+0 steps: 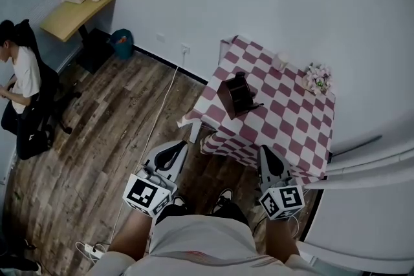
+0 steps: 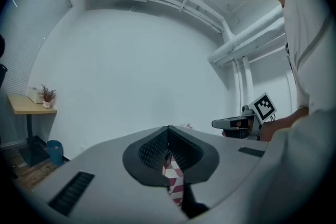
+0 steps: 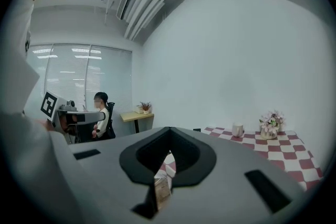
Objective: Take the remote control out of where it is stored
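Note:
A dark brown storage box (image 1: pixel 234 95) stands on the table with the red-and-white checked cloth (image 1: pixel 291 119). A slim dark thing (image 1: pixel 254 105) pokes from the box's right side; I cannot tell whether it is the remote control. My left gripper (image 1: pixel 171 153) hangs over the wooden floor, short of the table's near left corner, jaws shut and empty. My right gripper (image 1: pixel 271 163) hovers at the table's near edge, also shut with nothing held. In the left gripper view the jaws (image 2: pixel 168 131) meet in front of a strip of the cloth. The right gripper view shows its jaws (image 3: pixel 169 131) closed.
A white cup (image 1: pixel 279 61) and a flower pot (image 1: pixel 317 77) stand at the table's far side. A person sits at the far left (image 1: pixel 22 90), near a wooden desk (image 1: pixel 77 15) and a blue bin (image 1: pixel 121 42). A power strip (image 1: pixel 90 249) and its cable lie on the floor.

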### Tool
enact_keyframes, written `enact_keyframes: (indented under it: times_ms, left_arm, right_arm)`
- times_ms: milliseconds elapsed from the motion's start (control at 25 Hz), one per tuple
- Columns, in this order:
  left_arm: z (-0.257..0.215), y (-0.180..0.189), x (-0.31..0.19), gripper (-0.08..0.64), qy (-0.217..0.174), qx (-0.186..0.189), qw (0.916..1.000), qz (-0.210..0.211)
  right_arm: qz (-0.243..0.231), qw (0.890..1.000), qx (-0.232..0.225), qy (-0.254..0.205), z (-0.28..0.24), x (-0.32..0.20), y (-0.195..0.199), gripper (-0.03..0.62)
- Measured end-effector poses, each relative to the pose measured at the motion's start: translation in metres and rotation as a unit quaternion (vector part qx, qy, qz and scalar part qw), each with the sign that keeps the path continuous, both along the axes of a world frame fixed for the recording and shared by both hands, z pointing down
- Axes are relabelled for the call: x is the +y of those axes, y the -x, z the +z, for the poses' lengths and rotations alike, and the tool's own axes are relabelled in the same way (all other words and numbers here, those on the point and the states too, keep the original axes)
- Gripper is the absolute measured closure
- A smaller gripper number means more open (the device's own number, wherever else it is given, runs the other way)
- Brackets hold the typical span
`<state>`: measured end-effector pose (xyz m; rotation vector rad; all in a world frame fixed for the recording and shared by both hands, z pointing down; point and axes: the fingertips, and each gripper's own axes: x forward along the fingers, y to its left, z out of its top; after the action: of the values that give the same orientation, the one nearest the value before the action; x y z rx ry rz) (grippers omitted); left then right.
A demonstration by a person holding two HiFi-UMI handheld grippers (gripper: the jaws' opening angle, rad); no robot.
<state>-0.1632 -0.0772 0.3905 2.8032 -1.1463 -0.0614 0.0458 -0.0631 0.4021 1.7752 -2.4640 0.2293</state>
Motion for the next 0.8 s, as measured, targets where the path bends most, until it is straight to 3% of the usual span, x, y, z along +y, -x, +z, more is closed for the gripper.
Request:
enact_keyframes:
  times_ms: [280, 640, 800]
  left_arm:
    - [-0.008, -0.046, -0.030, 0.552, -0.001, -0.015, 0.9999, -0.007]
    - [-0.016, -0.130, -0.073, 0.552, 0.013, -0.011, 0.9986, -0.050]
    - [-0.011, -0.142, -0.078, 0.552, 0.022, -0.023, 0.9980, -0.055]
  right_arm:
    - [-0.008, 1.000, -0.021, -0.011, 0.002, -0.035, -0.043, 0.580]
    - [-0.033, 0.998, -0.044, -0.015, 0.009, -0.090, -0.145, 0.580]
    - [-0.037, 0.998, -0.052, -0.012, 0.018, -0.104, -0.155, 0.578]
